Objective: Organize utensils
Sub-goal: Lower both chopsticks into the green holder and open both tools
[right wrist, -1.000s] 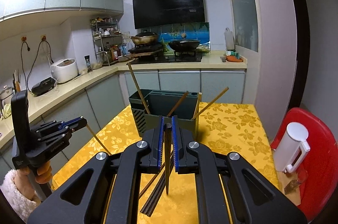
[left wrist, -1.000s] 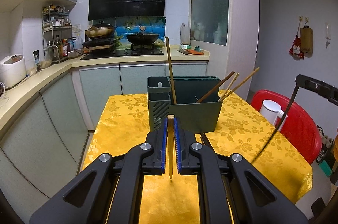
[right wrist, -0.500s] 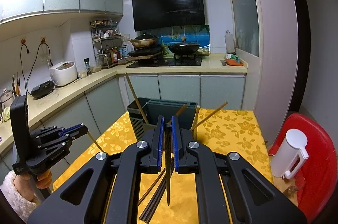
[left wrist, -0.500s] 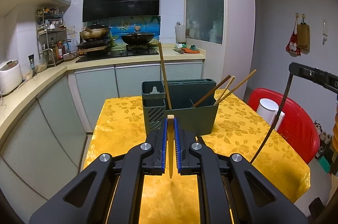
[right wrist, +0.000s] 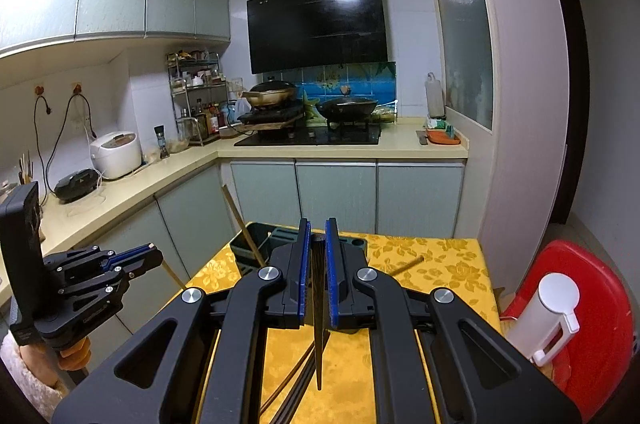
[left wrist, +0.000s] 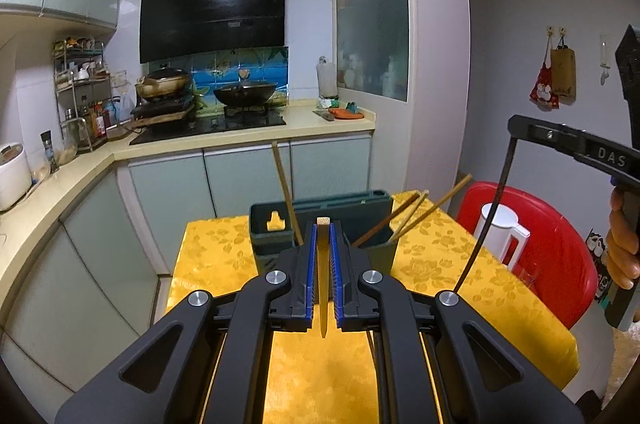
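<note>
My left gripper (left wrist: 323, 230) is shut on a light bamboo chopstick (left wrist: 322, 276) that hangs down between the blue pads. My right gripper (right wrist: 317, 230) is shut on a dark chopstick (right wrist: 319, 324), which also shows in the left wrist view (left wrist: 486, 216). Both are held high above the yellow table (left wrist: 216, 256). A dark green utensil holder (left wrist: 340, 212) stands at the table's far end with several wooden chopsticks (left wrist: 285, 196) leaning in it. More dark chopsticks (right wrist: 298, 390) lie on the cloth below the right gripper.
A red chair (left wrist: 560, 256) with a white jug (left wrist: 502, 234) stands right of the table. Kitchen counters (left wrist: 60, 184) and cabinets run along the left and back, with a stove and pans (left wrist: 240, 96). The left gripper appears at left in the right wrist view (right wrist: 154, 254).
Both grippers have risen and pulled back from the table with their chopsticks; the holder now sits lower and smaller in both views.
</note>
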`<control>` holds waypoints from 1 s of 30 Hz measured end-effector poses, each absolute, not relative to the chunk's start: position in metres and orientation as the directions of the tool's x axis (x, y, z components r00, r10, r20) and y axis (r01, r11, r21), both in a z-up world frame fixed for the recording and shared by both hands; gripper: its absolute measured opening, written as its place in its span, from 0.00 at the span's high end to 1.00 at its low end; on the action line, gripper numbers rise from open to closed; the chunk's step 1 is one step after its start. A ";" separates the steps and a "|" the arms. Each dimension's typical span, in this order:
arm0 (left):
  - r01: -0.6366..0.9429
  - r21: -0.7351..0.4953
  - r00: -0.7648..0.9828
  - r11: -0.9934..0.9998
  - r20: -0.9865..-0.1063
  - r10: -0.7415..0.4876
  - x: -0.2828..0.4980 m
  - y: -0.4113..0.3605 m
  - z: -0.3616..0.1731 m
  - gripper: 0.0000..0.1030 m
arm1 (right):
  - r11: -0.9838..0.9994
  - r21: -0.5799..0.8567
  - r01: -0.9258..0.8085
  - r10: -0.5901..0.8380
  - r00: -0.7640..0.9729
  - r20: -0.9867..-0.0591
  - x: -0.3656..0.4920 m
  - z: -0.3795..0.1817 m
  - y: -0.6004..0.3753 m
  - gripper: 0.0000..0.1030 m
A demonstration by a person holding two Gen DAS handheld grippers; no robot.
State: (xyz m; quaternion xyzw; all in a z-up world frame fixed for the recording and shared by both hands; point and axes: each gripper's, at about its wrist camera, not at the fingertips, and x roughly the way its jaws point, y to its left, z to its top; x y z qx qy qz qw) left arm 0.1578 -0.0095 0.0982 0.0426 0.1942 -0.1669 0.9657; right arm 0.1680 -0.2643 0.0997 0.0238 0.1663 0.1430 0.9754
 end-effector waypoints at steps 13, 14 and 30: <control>0.359 0.026 0.863 0.933 -0.391 -0.321 0.205 -0.018 0.139 0.94 | 0.946 0.120 -0.300 0.323 0.892 -0.316 0.212 0.151 -0.273 0.92; 0.363 0.024 0.861 0.932 -0.392 -0.325 0.210 -0.020 0.142 0.94 | 0.945 0.123 -0.304 0.328 0.891 -0.313 0.216 0.155 -0.274 0.92; 0.355 0.023 0.849 0.934 -0.426 -0.312 0.273 -0.036 0.145 0.94 | 0.957 0.053 -0.287 0.290 0.915 -0.280 0.266 0.176 -0.267 0.92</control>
